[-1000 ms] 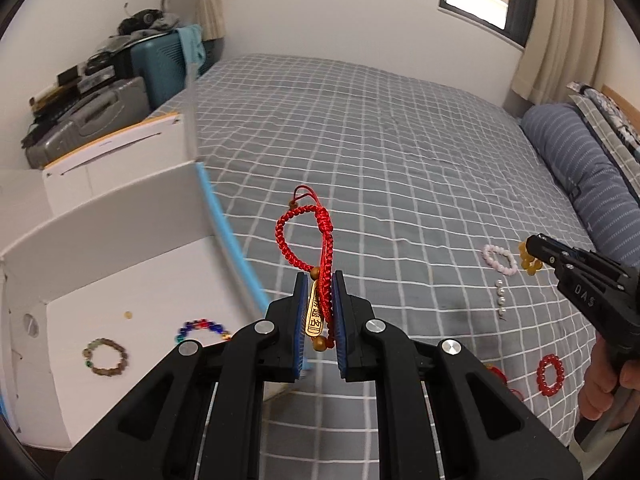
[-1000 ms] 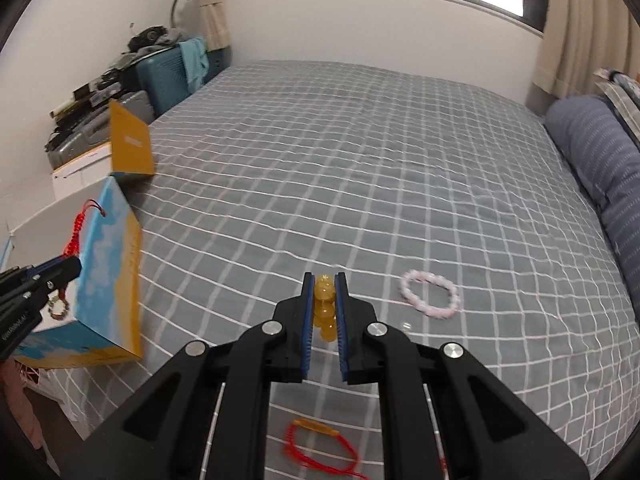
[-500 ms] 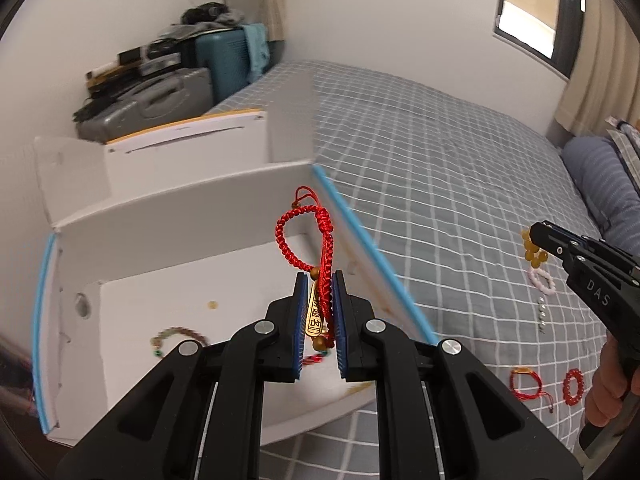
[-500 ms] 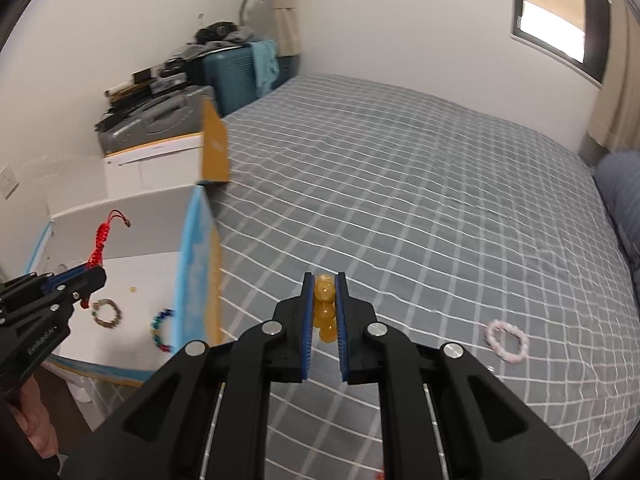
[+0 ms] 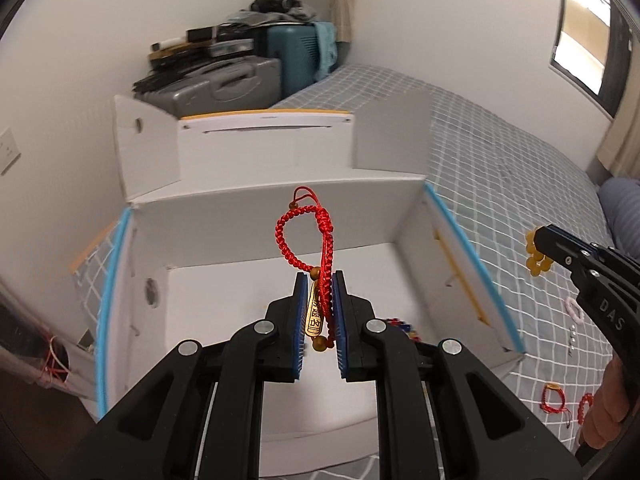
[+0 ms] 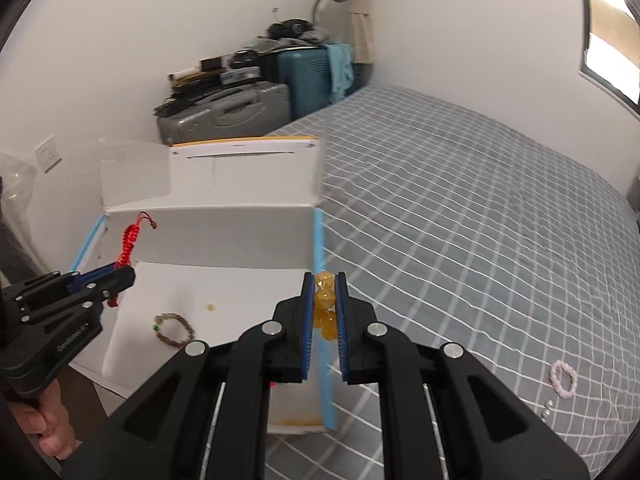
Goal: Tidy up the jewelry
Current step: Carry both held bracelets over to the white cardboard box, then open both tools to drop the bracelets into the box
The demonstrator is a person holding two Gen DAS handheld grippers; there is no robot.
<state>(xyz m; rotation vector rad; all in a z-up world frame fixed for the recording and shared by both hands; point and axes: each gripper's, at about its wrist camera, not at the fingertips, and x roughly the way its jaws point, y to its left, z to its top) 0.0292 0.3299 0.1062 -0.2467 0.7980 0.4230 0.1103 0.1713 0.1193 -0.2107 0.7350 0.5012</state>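
Your left gripper (image 5: 319, 312) is pinched on the red braided bracelet (image 5: 308, 236), its blue pads pressed against the cord and the gold tag (image 5: 314, 310); the loop stands up above the fingertips, over the open white box (image 5: 280, 216). Your right gripper (image 6: 325, 308) is clamped on the amber bead bracelet (image 6: 325, 306), the beads stacked between the pads, positioned just above the box's blue-edged right wall (image 6: 320, 248).

Inside the box, on its white floor, lie a brown-green bead bracelet (image 6: 174, 330) and one small loose amber bead (image 6: 209, 307). A multicoloured bead bracelet (image 5: 402, 326) shows partly behind your left gripper's right finger.

On the grey checked bedspread (image 6: 460, 220), well apart from the box, lie a pink bead bracelet (image 6: 563, 378), a short strand of pearls (image 5: 573, 338) and two red bracelets (image 5: 554, 398).
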